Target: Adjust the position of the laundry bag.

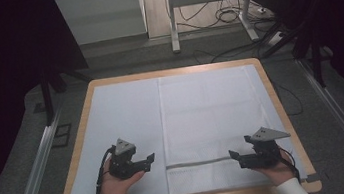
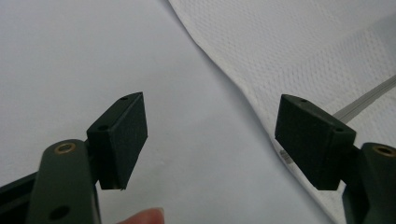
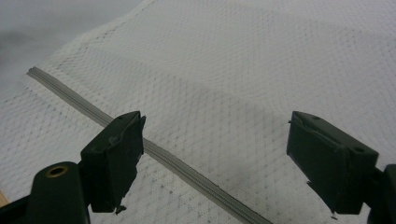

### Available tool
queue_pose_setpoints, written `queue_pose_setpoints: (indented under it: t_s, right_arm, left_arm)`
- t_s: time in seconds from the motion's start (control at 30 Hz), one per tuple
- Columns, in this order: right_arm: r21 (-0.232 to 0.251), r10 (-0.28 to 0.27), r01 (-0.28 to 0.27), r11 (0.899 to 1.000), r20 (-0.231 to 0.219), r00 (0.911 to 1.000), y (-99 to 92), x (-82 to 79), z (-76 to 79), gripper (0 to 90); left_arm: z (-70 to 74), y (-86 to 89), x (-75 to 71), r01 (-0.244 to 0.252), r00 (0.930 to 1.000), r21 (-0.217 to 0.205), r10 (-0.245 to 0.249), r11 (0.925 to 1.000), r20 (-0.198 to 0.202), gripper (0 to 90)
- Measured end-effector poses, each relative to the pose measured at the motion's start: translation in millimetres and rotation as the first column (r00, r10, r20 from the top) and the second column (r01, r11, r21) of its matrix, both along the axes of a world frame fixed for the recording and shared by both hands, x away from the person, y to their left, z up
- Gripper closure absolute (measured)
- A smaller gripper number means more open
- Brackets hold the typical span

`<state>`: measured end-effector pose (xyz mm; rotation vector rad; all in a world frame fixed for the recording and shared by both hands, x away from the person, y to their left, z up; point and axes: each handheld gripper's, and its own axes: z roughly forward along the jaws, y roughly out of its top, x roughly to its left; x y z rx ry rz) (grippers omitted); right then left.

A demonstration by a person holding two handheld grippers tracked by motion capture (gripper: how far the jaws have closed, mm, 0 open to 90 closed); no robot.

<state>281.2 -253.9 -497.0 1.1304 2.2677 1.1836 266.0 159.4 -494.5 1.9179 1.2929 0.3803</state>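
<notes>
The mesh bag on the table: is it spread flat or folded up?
Spread flat. The white mesh bag lies open across the table's right half, edges straight, with its grey zipper running across near the front.

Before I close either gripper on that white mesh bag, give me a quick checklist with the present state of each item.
1. Left gripper open: ok, jaws stand wide apart.
2. Right gripper open: ok, jaws wide apart.
3. Mesh bag lying flat on the table cover: ok, no bunching seen.
4. Zipper in reach of the right gripper: ok, it runs between that gripper's jaws in the right gripper view.
5. Left gripper lined up on the bag's edge: ok, the edge passes between its jaws.
6. Jaws touching the fabric: cannot tell.
</notes>
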Motion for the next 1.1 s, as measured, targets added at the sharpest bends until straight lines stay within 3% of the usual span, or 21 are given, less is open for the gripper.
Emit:
queue_pose_setpoints:
  t_s: [0.27,0.4,0.53,0.77,1.1]
  right_arm:
    - [-0.011,-0.005,0.005,1.0,-0.004,1.0,-1.1,1.7,-2.1,18.8]
    - [-0.013,-0.016,0.016,1.0,-0.002,0.9999,-2.2,1.2,-2.0,18.9]
    - [-0.002,-0.037,0.038,0.999,0.029,0.9989,-3.3,-0.1,1.5,20.2]
    - [0.009,-0.051,0.051,0.999,0.027,0.9983,-5.4,1.5,1.0,20.6]
    - [0.007,-0.054,0.053,0.999,0.024,0.9983,-5.4,1.8,-0.1,20.7]
  left_arm:
    - [-0.5,-1.3,8.0,0.006,0.9983,-0.02,-0.007,0.9998,-0.058,24.7]
    - [0.8,-3.3,8.7,0.017,0.9977,-0.026,-0.019,0.9995,-0.064,24.6]
    - [2.0,-5.4,7.3,0.02,0.9975,-0.03,-0.022,0.9993,-0.067,24.6]
    - [-6.3,-18.2,12.7,0.045,0.9931,-0.026,-0.047,0.9987,-0.107,24.9]
    - [-10.9,-35.0,22.2,0.049,0.9896,-0.015,-0.051,0.9987,-0.135,25.3]
